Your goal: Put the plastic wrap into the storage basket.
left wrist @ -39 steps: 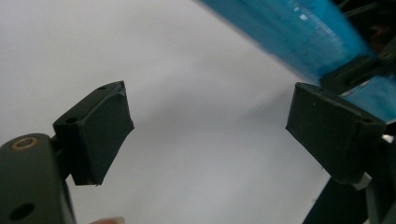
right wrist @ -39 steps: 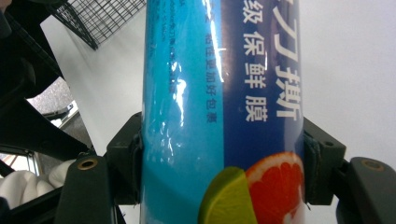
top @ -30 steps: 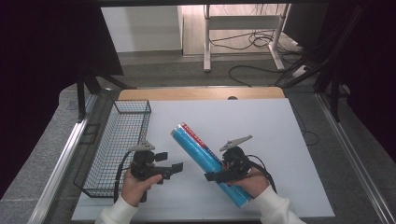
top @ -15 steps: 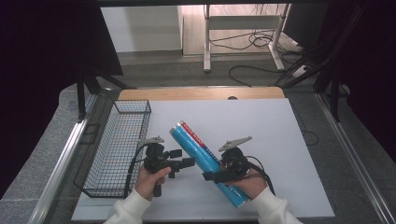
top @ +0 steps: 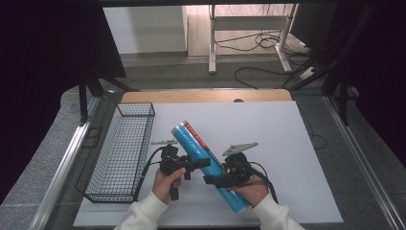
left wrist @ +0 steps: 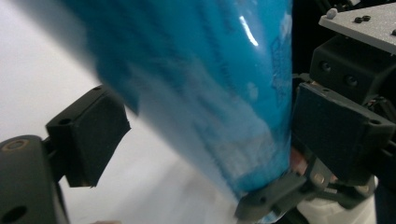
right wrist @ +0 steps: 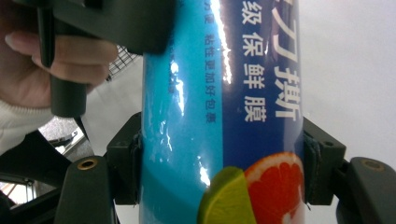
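On the white bench [top: 268, 129], toward its near edge, a long blue tube [top: 210, 163] is seen lying aslant, its far end pointing up-left and its near end close to the person's right sleeve. Red and white lettering is noted along the tube's upper side in the high view.

Right tool [top: 221, 180]: held in the right hand [top: 249, 189] at the tube's lower half. From the right gripper view, the tube [right wrist: 224, 107] is seen pressed between both jaw pads, one on each flank; the jaws are clamped on it. Printed white characters and a picture of cut citrus fruit are made out on the wrapper.

Left tool [top: 201, 163]: held in the left hand [top: 167, 182], pointed rightward across the tube's middle. In the left gripper view the tube [left wrist: 210, 93] is recorded between the two jaws, blurred. The right-hand pad appears to lie against the tube; the left-hand pad stands apart from it, with white bench visible in the gap. These jaws are spread, not closed on the tube.

Wire basket [top: 119, 153]: black mesh, set along the bench's left side, just beside the left hand. Nothing is made out inside it.

Beyond the bench, cables [top: 268, 57] are noted on the floor.
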`<state>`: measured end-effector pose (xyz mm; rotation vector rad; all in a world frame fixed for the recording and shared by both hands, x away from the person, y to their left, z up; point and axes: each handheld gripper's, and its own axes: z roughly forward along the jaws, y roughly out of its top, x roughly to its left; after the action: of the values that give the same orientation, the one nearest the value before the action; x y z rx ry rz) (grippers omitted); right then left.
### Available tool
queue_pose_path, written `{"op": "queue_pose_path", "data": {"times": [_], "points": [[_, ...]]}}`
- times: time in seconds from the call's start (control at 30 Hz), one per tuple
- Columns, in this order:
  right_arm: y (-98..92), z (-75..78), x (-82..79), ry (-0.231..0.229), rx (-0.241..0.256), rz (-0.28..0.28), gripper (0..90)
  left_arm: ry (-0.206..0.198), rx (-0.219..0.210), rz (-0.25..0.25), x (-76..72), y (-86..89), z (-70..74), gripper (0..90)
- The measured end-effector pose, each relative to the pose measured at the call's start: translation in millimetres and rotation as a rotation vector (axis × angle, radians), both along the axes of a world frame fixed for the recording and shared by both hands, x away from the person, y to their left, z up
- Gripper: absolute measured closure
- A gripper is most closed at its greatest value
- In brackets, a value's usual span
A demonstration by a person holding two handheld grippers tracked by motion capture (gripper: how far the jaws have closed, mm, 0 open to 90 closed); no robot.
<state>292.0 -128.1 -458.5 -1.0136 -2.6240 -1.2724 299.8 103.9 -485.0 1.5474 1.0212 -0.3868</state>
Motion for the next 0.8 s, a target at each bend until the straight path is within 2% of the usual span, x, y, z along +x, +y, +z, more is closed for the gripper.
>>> {"op": "queue_pose_path", "data": {"times": [0.07,0.13,0.2,0.27,0.37,0.5,0.67,0.77,0.8], "points": [[2.8,-1.3,-1.1,-0.009,0.0,-0.003,32.2,-0.004,0.008,0.014,-0.2,-1.9,-0.5,16.0],[3.6,-1.9,-0.9,-0.013,0.001,-0.008,32.2,0.007,-0.01,0.018,0.7,-0.3,-2.1,19.0],[4.0,-2.4,-0.3,-0.008,0.009,-0.013,32.2,0.031,-0.044,0.026,2.4,1.8,-3.5,21.3],[4.4,-3.0,0.2,-0.008,0.02,-0.019,32.2,0.058,-0.109,0.04,3.3,5.6,-7.5,24.9],[5.8,-4.3,0.1,-0.016,0.016,-0.014,32.1,0.083,-0.144,0.036,4.1,9.7,-10.3,28.0],[8.2,-7.6,-1.2,-0.017,0.017,-0.01,32.0,0.058,-0.127,0.037,2.0,10.6,-7.1,30.2],[9.6,-6.6,-3.2,-0.037,0.046,-0.014,31.8,0.069,-0.154,0.034,2.5,14.9,-5.5,30.7],[9.4,-5.9,-4.1,-0.05,0.072,-0.011,30.5,0.056,-0.154,0.031,1.8,17.0,-2.5,31.1],[8.7,-5.6,-3.1,-0.039,0.088,-0.001,27.9,0.053,-0.149,0.033,1.3,17.8,-1.2,31.3]]}}
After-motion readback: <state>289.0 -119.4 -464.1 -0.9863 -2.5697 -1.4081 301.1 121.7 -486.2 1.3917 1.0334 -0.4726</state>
